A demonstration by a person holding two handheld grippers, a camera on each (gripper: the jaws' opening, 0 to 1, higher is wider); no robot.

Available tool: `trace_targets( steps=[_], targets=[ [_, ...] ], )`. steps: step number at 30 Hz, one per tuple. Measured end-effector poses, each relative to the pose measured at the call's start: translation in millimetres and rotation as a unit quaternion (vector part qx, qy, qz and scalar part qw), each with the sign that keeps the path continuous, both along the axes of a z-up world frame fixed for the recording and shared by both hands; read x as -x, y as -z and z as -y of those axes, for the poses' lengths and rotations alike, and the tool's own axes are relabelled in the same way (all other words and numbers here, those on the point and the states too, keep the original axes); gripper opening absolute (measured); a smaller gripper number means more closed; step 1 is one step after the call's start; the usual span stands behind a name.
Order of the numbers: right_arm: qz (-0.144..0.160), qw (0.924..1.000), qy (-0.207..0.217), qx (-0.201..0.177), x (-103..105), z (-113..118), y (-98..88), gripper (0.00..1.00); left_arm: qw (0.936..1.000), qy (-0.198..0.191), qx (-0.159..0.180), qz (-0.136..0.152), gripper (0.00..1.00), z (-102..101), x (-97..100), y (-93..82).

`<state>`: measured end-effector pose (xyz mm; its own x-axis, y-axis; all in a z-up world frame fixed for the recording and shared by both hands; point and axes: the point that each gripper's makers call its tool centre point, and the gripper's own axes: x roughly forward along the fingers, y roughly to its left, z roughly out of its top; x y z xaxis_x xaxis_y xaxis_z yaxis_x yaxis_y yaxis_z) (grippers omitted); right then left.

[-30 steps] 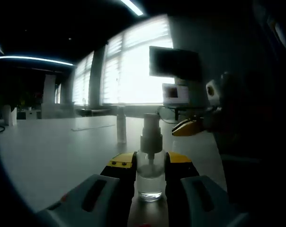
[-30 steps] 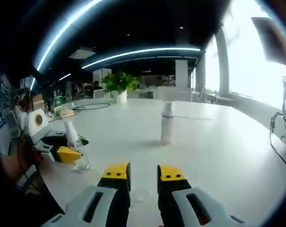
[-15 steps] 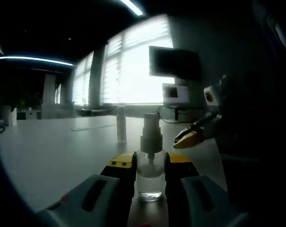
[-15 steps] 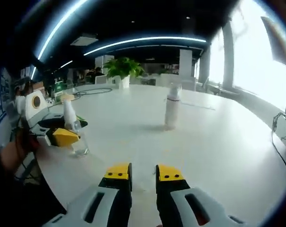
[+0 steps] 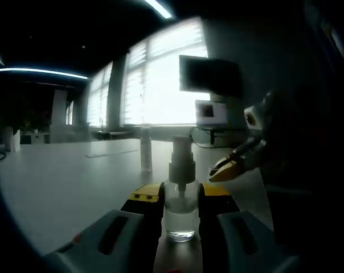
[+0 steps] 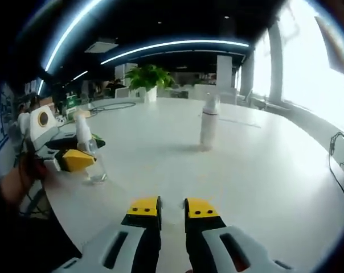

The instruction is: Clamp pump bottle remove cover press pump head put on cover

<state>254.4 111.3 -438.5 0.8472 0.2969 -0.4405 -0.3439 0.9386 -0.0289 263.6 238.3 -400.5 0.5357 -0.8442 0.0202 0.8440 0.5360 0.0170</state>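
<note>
The pump bottle [image 5: 180, 196] stands at lower centre of the left gripper view, on the bench [image 5: 64, 176], grasped between the jaws of the left gripper [image 5: 180, 200]. That step looks done, and the pump head [image 5: 181, 154] is bare, so the cover seems off already. In the right gripper view the bottle [image 6: 92, 162] sits at middle left. The right gripper [image 6: 171, 207], bottom centre, holds nothing, its jaws drawn nearly together. A second bottle [image 6: 208, 122] stands well apart. Pressing and re-covering remain.
</note>
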Motion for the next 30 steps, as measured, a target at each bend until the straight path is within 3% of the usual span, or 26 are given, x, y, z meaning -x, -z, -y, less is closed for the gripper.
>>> trace_targets(
  steps=[8, 20, 30],
  targets=[
    [0.011, 0.9999, -0.004, 0.011, -2, 3, -1.5, 0.11, 1.0, 0.0, 0.0, 0.0, 0.15, 0, -0.7, 0.4],
    [0.047, 0.9988, -0.003, 0.011, -5, 0, -20.6, 0.11, 1.0, 0.0, -0.001, 0.0, 0.15, -1, -0.6, 0.7],
    [0.093, 0.9956, 0.002, -0.015, -5, 0, -55.0, 0.11, 1.0, 0.0, -0.001, 0.0, 0.15, -1, -1.5, 1.0]
  ],
)
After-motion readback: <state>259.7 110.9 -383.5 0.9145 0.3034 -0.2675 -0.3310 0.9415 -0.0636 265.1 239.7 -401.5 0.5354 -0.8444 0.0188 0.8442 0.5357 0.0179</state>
